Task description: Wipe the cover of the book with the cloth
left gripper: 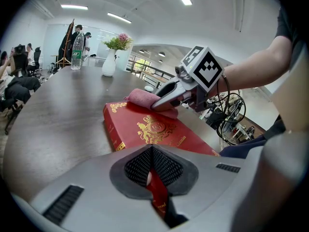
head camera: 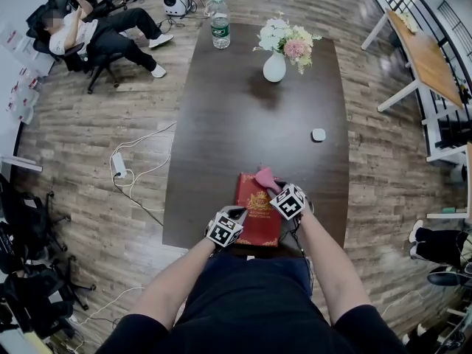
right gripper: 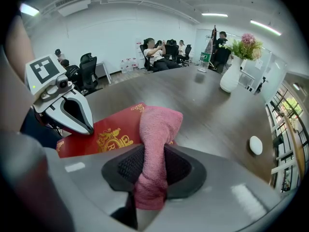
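A red book [head camera: 258,206] with a gold crest lies flat at the near edge of the dark table [head camera: 243,109]. My left gripper [head camera: 231,226] is shut on the book's near corner [left gripper: 157,191]. A pink cloth [right gripper: 155,134] is clamped in my right gripper [head camera: 280,196], which is shut on it. The cloth's free end [left gripper: 143,97] rests on the far right part of the red cover [left gripper: 149,127]. In the right gripper view the left gripper [right gripper: 65,109] sits over the book's gold crest [right gripper: 112,139].
A white vase of flowers [head camera: 279,49] and a water bottle [head camera: 220,26] stand at the table's far end. A small white puck [head camera: 318,134] lies right of centre. A seated person [head camera: 103,32] is at far left. Cables [head camera: 133,169] and a power strip lie on the floor.
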Tool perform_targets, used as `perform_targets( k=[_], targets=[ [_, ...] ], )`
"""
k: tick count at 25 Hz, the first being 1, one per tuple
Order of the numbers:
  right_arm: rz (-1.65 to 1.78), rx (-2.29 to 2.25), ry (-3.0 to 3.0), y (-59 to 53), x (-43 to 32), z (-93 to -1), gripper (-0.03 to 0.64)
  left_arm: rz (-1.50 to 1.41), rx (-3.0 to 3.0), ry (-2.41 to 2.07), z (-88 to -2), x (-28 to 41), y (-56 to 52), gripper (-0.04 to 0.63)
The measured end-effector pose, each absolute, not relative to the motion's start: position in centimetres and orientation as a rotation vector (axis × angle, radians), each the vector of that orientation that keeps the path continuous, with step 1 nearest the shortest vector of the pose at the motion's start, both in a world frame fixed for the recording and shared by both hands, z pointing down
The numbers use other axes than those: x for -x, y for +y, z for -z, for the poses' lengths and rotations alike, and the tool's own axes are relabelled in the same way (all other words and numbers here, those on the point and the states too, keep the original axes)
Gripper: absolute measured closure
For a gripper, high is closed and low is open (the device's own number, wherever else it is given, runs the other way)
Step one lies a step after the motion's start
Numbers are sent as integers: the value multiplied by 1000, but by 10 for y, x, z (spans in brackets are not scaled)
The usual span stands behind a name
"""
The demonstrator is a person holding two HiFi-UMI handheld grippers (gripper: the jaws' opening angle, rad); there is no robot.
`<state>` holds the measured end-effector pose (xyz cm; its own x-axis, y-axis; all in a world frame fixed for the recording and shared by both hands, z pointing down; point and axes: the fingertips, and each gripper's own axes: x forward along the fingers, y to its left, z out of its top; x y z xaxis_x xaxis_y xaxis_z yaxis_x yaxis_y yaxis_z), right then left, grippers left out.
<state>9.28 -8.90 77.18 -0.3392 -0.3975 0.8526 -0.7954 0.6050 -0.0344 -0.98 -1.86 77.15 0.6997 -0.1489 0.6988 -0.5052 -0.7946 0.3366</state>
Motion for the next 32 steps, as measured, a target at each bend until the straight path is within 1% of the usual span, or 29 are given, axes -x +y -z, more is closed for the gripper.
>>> perform_targets(
  k=[32],
  targets=[
    [-636, -1008, -1910, -73, -133, -766, 502, -953, -2375, -534, -770, 11, -19, 601]
  ],
)
